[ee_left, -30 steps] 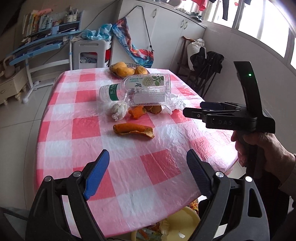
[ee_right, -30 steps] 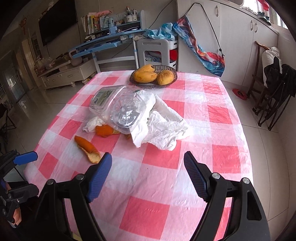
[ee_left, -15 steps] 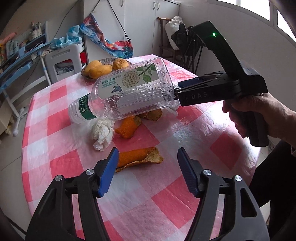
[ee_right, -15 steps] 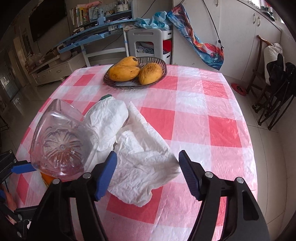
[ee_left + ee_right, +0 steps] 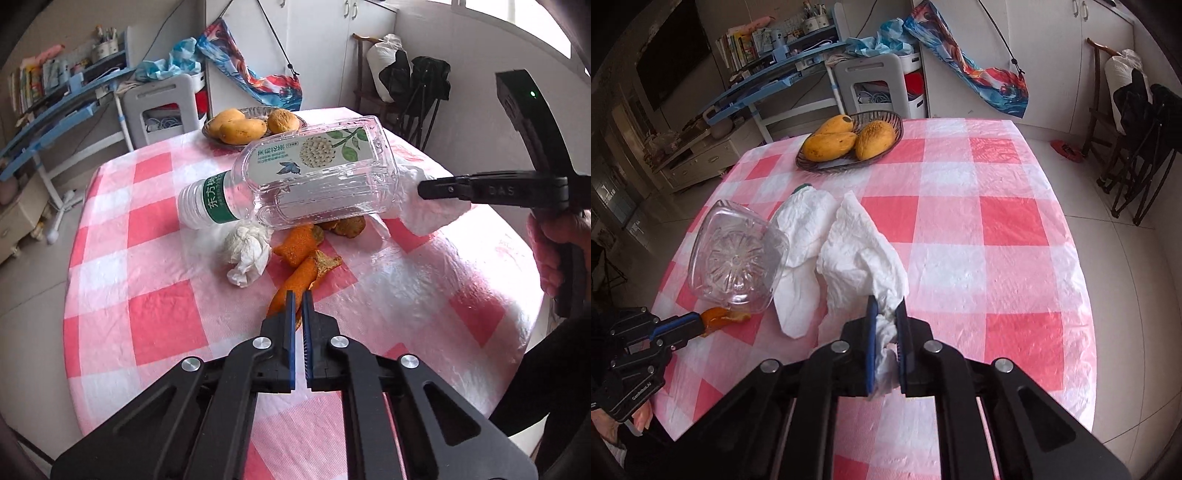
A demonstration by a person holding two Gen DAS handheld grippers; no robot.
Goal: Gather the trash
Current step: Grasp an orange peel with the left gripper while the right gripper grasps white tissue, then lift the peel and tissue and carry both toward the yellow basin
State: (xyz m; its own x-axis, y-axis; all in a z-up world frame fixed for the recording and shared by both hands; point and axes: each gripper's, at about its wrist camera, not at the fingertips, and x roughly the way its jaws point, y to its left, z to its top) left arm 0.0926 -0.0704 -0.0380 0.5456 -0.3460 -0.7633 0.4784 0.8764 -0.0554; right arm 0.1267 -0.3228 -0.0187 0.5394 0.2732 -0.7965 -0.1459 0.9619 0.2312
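1. While the orange peel (image 5: 295, 286) lies on the tabletop (image 5: 155, 258) by the plastic bottle (image 5: 306, 177), the left tongs (image 5: 298, 299) are clamped on its near end.
2. Right tongs (image 5: 886, 317) are pinched on the white tissue (image 5: 860, 258).
3. I would lift both slowly, since the tissue lies against the bottle and may drag it.
4. Bottle label shows Chinese print; the right tool reads "DAS".

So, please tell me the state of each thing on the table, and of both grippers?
left gripper: shut on orange peel
right gripper: shut on white tissue
plastic bottle: empty, lying tilted over the trash
crumpled tissue ball: loose on the table
mangoes: in the basket
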